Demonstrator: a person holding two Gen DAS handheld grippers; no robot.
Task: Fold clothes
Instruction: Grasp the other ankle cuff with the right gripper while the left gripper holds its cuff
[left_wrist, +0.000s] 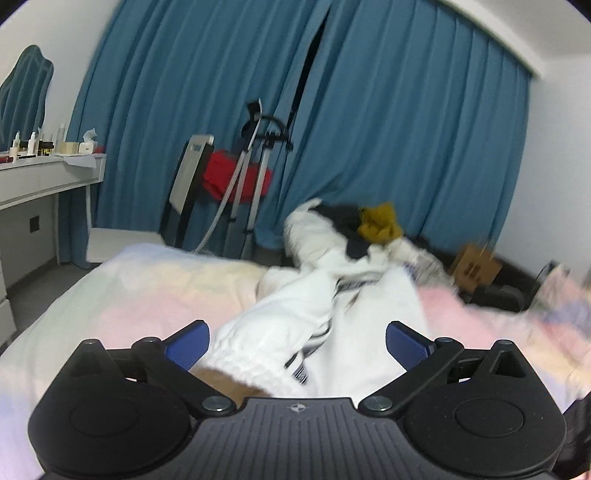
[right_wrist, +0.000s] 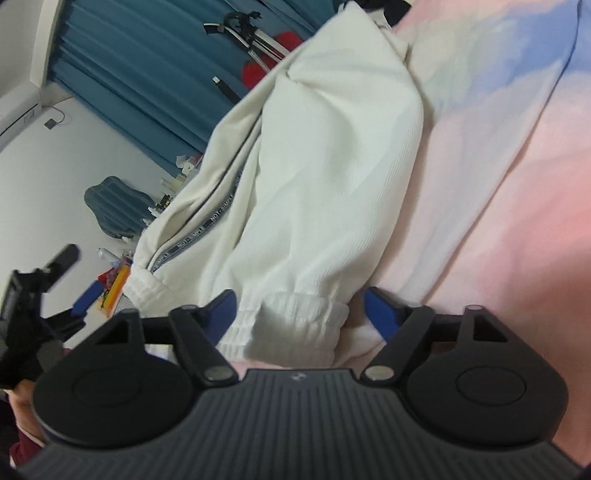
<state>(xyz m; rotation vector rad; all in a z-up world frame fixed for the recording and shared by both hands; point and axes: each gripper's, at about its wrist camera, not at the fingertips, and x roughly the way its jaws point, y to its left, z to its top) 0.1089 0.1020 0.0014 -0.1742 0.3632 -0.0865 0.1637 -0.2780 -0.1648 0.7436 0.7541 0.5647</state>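
**A:** Trousers (right_wrist: 317, 177), white with a lettered side stripe, lie lengthwise on the bed (right_wrist: 498, 192); what are the tongs doing at them?

**B:** The right tongs (right_wrist: 299, 314) stand partly apart around one elastic cuff (right_wrist: 295, 325) at lower centre of the right view. The cuff sits between the blue pads, but I see no pad pressing it. The left tongs (left_wrist: 297, 341) are spread wide at lower centre of the left view, with a white trouser leg (left_wrist: 280, 325) lying between the pads and not pinched.

**A:** How far along is the folding?

**B:** Early, I judge. The two legs seem to lie roughly together, one over the other, yet the length is not doubled over, so the main folds are left. Further back, at centre right of the left view, a heap of clothes (left_wrist: 354, 229) with a mustard piece (left_wrist: 380, 221) on top looks unfolded too.

**A:** Room to move?

**B:** Pink and pastel bedding is bare to the right of the trousers in the right view and to the left of them in the left view. The bed's edge runs along the left of the left view, with the dressing-table surface (left_wrist: 48, 173) beyond it, well apart. A garment steamer stand (left_wrist: 255, 166) and blue curtains (left_wrist: 406, 129) stand past the far end.
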